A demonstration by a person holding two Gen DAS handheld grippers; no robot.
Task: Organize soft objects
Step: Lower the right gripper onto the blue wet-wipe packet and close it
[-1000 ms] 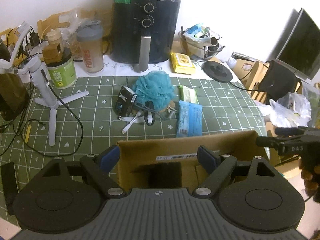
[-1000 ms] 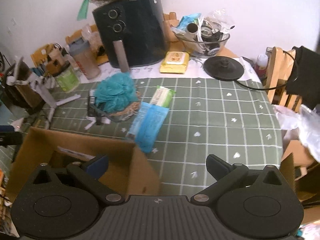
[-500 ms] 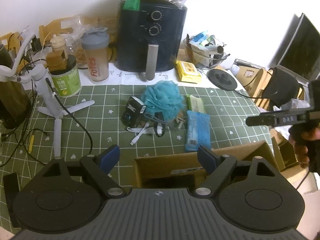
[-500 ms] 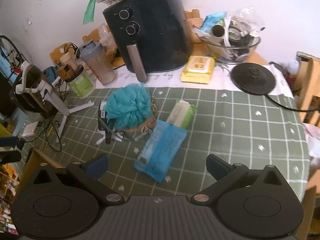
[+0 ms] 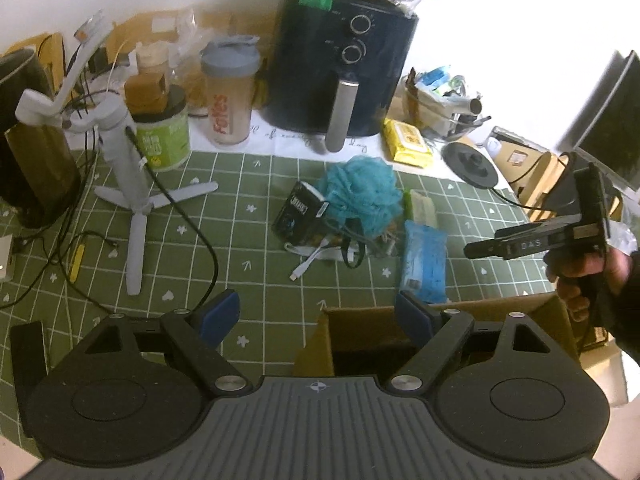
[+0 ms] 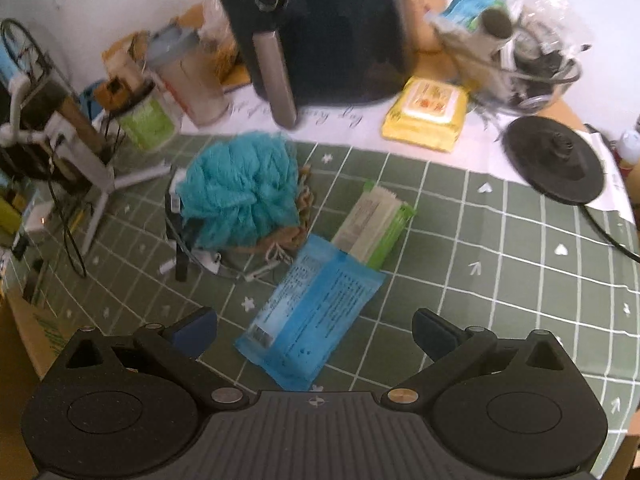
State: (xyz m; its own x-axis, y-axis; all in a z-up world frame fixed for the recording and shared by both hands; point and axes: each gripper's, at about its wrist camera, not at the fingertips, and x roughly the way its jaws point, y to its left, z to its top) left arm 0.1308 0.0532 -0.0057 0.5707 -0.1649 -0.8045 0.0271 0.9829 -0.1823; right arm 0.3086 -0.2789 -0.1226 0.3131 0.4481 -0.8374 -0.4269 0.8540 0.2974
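A teal bath pouf (image 5: 362,200) (image 6: 240,192) lies mid-table on the green grid cloth (image 5: 248,248), over a brown woven piece (image 6: 288,236). Right of it are a green-and-white pack (image 6: 374,226) (image 5: 420,208) and a blue wipes pack (image 6: 312,316) (image 5: 425,266). My right gripper (image 6: 314,328) is open, low over the near end of the blue pack without touching it. My left gripper (image 5: 318,314) is open and empty above the far left corner of an open cardboard box (image 5: 500,312). A hand (image 5: 580,276) holds the right gripper at the right of the left wrist view.
A black air fryer (image 5: 340,68), a shaker bottle (image 5: 230,96), a green jar (image 5: 162,136) and a yellow wipes pack (image 6: 428,114) line the back. A white tripod (image 5: 128,184) with cables stands left. A small black carton (image 5: 300,212), a glass bowl (image 6: 520,68) and a round black base (image 6: 556,164) are nearby.
My right gripper has moved forward and down from beside the box to the blue pack. My left gripper has shifted left, so the box now sits lower right in its view.
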